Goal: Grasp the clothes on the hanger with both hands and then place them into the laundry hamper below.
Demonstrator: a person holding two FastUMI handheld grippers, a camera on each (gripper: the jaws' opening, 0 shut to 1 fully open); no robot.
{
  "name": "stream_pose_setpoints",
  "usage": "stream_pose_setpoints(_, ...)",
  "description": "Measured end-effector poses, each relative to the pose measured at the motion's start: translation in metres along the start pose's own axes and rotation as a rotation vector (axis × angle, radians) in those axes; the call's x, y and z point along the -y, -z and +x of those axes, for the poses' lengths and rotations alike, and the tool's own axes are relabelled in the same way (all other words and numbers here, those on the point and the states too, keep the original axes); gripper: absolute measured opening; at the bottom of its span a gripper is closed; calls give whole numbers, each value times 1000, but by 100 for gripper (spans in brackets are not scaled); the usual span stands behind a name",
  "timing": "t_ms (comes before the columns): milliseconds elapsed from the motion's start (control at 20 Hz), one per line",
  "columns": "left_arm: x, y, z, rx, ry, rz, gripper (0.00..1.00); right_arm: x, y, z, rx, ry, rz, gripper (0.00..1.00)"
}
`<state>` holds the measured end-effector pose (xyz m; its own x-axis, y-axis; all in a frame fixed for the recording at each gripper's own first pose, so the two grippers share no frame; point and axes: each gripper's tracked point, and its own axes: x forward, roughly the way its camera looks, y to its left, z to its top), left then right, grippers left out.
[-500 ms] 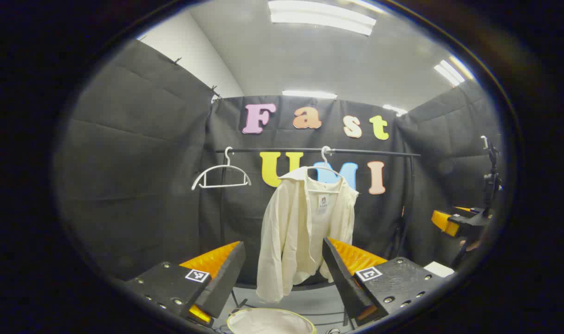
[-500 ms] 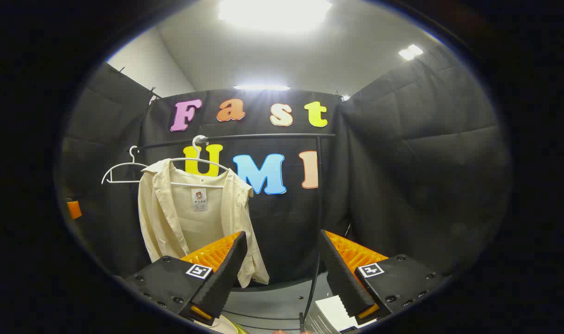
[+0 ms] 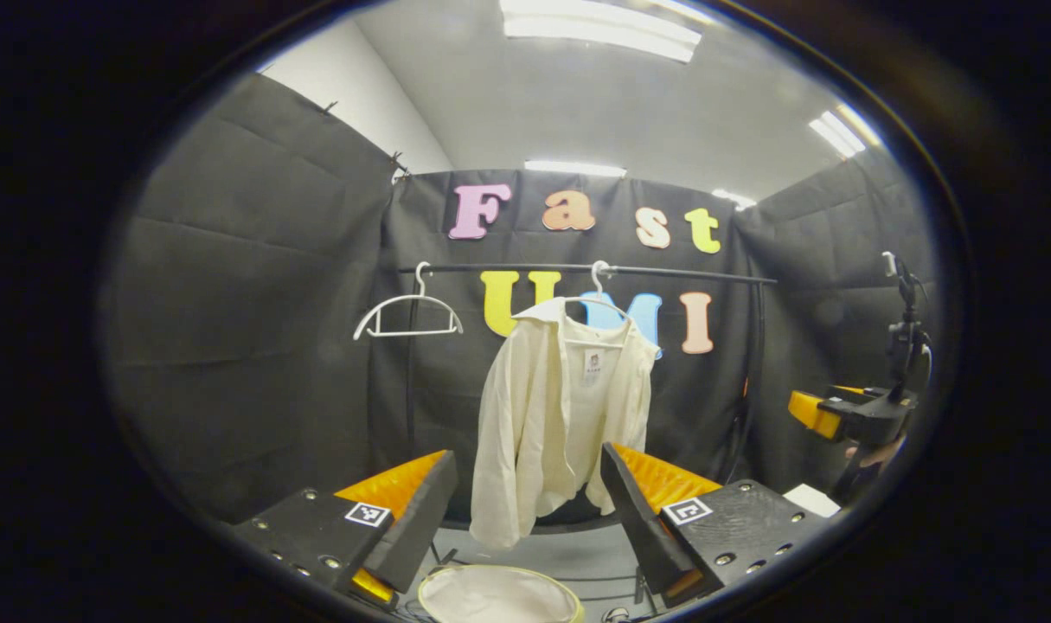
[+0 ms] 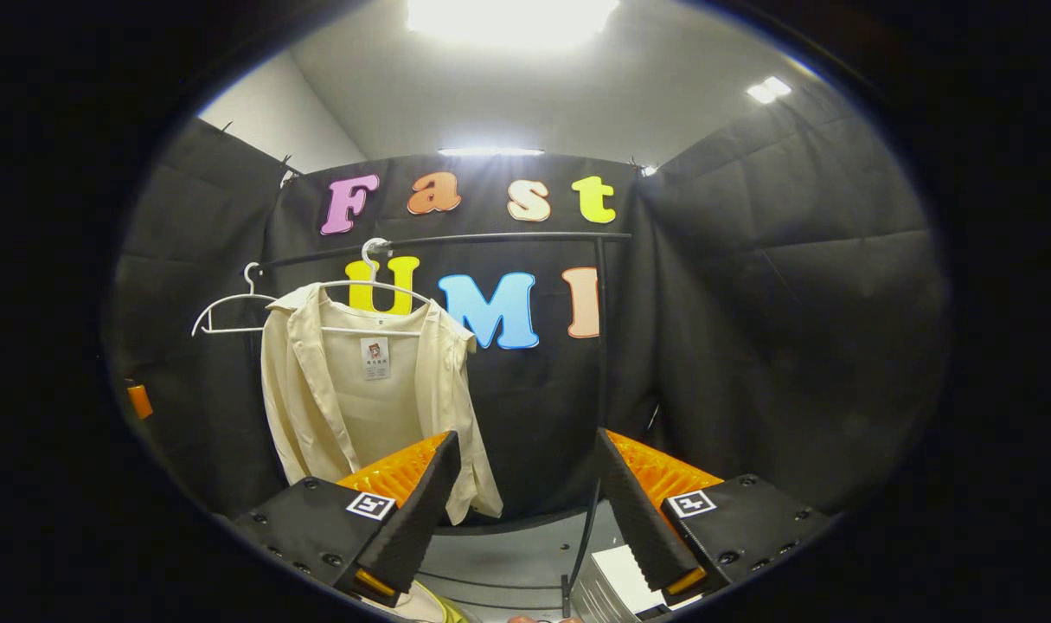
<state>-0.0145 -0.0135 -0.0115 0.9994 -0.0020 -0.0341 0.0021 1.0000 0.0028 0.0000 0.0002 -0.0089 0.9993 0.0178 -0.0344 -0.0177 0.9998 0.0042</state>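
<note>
**Shirt on its hanger, both grippers spread and short of it**

The task looks barely begun. The cream shirt (image 3: 560, 415) hangs open-fronted on a white hanger (image 3: 596, 294) hooked over the black rail (image 3: 577, 270), at about 12 o'clock in the left gripper view and about 10 o'clock in the right gripper view. No part of it has been lifted or gathered; both sleeves hang straight down.

The left gripper (image 3: 525, 510) is released, its 2 fingers spread wide with nothing between them. The shirt's hem appears in the gap but lies farther off, not touched. The right gripper (image 4: 525, 510) is likewise released and bare; the shirt sits beyond its left finger, at 10 o'clock, apart from it. In the left gripper view the right gripper and the hand holding it also appear at 3 o'clock, well off to the side of the shirt.

The laundry hamper (image 3: 499, 595), round with a pale lining, sits at 6 o'clock under the shirt, with no clothing in its visible part. A second, bare hanger (image 3: 408, 313) hangs on the rail at 10 o'clock.

Everything remains, as I judge it: closing in on the shirt, gripping it with both grippers, freeing it from the hanger, and lowering it into the hamper.
</note>
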Motion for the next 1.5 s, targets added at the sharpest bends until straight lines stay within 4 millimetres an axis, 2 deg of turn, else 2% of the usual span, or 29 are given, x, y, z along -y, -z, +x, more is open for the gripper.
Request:
stream_pose_setpoints(200,0,0,-6,4,-7,-10,99,3,4,-4,-8,5,6,98)
stream_pose_setpoints(400,-2,-2,2,9,-30,-8,99,4,2,-11,-2,6,30,98)
stream_pose_setpoints(500,8,-1,10,4,-7,-17,99,3,7,-11,-15,-10,32,98)
stream_pose_setpoints(650,26,0,27,-10,32,-18,99,13,14,-10,-34,-4,27,98)
stream_pose_setpoints(800,45,-8,46,-4,59,-7,99,20,20,-5,-57,8,38,98)
stream_pose_setpoints(950,60,-16,75,3,65,2,98,27,23,10,-67,22,54,98)
stream_pose_setpoints(1150,68,-23,123,-7,44,-17,99,33,29,42,-91,26,72,98)
stream_pose_setpoints(1400,70,-20,191,-27,-4,-15,99,39,31,97,-112,8,96,98)
stream_pose_setpoints(1500,77,-12,216,-38,-18,-39,99,43,32,118,-116,-5,102,98)
